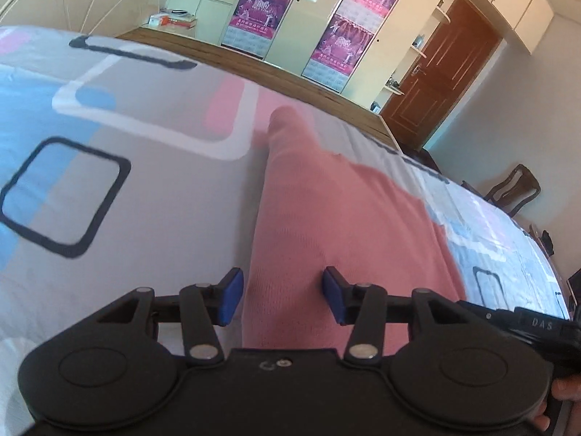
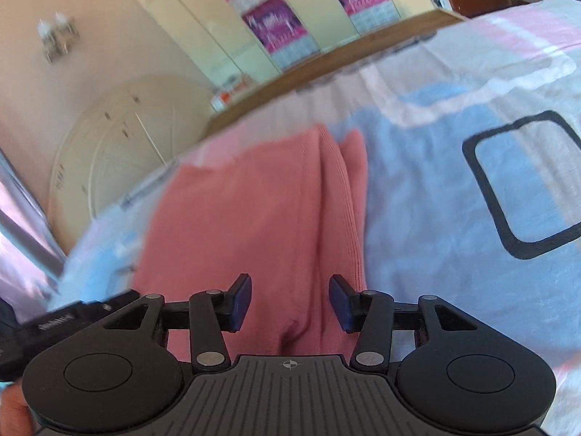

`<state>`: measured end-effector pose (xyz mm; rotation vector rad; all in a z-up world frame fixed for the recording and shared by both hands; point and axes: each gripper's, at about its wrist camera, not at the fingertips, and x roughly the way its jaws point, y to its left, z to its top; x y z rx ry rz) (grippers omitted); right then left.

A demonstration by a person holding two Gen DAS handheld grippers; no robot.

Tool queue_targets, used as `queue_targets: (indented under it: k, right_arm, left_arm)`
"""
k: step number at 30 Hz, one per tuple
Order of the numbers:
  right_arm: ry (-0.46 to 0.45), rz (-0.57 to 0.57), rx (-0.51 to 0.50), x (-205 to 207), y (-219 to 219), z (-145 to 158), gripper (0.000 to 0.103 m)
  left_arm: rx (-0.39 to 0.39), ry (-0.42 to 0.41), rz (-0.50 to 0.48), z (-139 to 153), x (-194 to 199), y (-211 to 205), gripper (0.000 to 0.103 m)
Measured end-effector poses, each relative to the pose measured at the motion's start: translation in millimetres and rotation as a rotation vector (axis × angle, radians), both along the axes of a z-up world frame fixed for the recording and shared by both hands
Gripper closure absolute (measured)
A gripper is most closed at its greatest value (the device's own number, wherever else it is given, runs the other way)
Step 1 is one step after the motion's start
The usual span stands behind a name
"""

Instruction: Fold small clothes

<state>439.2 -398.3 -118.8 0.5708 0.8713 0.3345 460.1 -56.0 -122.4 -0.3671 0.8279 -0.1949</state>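
A pink knit garment (image 1: 326, 218) lies flat on the patterned bedsheet (image 1: 127, 167), one sleeve reaching away toward the far bed edge. My left gripper (image 1: 283, 298) is open just above the garment's near left edge, with nothing between its blue pads. In the right wrist view the same garment (image 2: 254, 210) shows a lengthwise fold ridge on its right side. My right gripper (image 2: 290, 301) is open over the garment's near edge, straddling that ridge, holding nothing.
The bedsheet (image 2: 454, 200) has black, white, blue and pink squares. A wooden bed edge (image 1: 254, 69) runs along the far side, with wardrobes and posters (image 1: 261, 3) behind. A brown door (image 1: 446, 72) and a chair (image 1: 515, 189) stand to the right.
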Motion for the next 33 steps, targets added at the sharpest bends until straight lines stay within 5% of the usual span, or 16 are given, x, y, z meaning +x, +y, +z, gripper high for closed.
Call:
queue_targets:
  k: [5, 7, 9, 11, 18, 26, 30, 33]
  right_arm:
    - [0.011, 0.059, -0.021, 10, 11, -7, 0.055]
    - [0.017, 0.069, -0.087, 13, 22, -8, 0.066]
    - [0.013, 0.074, -0.152, 17, 34, -5, 0.087]
    - [-0.013, 0.092, -0.217, 18, 46, -1, 0.092]
    - [-0.159, 0.06, -0.333, -14, 42, 34, 0.094]
    - [-0.058, 0.008, -0.279, -21, 16, -1, 0.094]
    - [-0.074, 0.009, -0.282, -28, 13, 2, 0.094]
    - [-0.071, 0.013, -0.316, -34, 16, 4, 0.094]
  left_arm:
    - [-0.039, 0.034, -0.002, -17, -2, 10, 0.054]
    - [-0.035, 0.042, -0.018, -20, 5, 12, 0.05]
    - [-0.023, 0.047, -0.035, -20, 11, 16, 0.046]
    - [-0.014, 0.031, -0.053, -15, 12, 18, 0.043]
    - [-0.01, 0.023, -0.111, -9, 16, 13, 0.045]
    - [0.024, 0.058, -0.184, -17, 24, -3, 0.04]
    - [0.01, 0.004, -0.173, -2, 25, 10, 0.05]
    - [0.112, 0.064, -0.194, -20, 36, 1, 0.04]
